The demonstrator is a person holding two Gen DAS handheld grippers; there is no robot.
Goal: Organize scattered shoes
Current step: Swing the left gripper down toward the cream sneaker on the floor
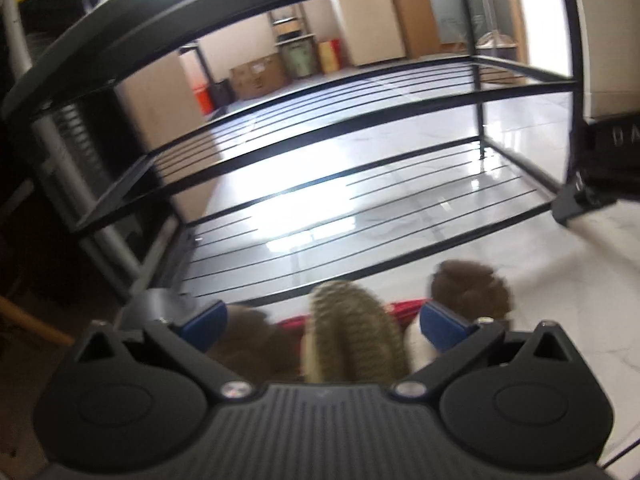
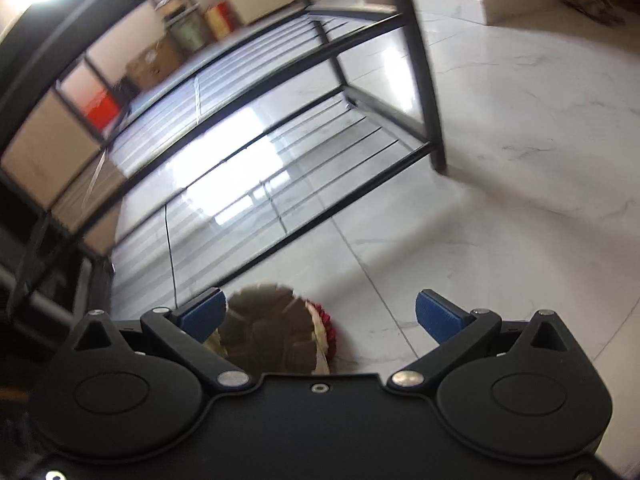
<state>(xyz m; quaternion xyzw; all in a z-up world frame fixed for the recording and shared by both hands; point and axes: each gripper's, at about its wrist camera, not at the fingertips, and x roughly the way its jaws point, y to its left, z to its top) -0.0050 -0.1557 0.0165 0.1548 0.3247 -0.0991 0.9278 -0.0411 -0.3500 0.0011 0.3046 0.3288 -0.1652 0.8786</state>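
White tiled floor (image 2: 520,200) and black rack (image 1: 320,128) are seen; both grippers (image 1: 322,322) (image 2: 320,312) are held wide above blurred, probably upturned shoes (image 1: 352,332).

Storage/office-type rm: cardboard boxes (image 1: 256,76), metal rack (image 1: 360,92), marble-look floor (image 2: 520,160).

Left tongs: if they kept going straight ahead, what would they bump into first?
Probably the brown and red shoes sitting right between the open left tongs. Beyond them comes the bottom shelf of the black shoe rack, though blur makes depth uncertain.
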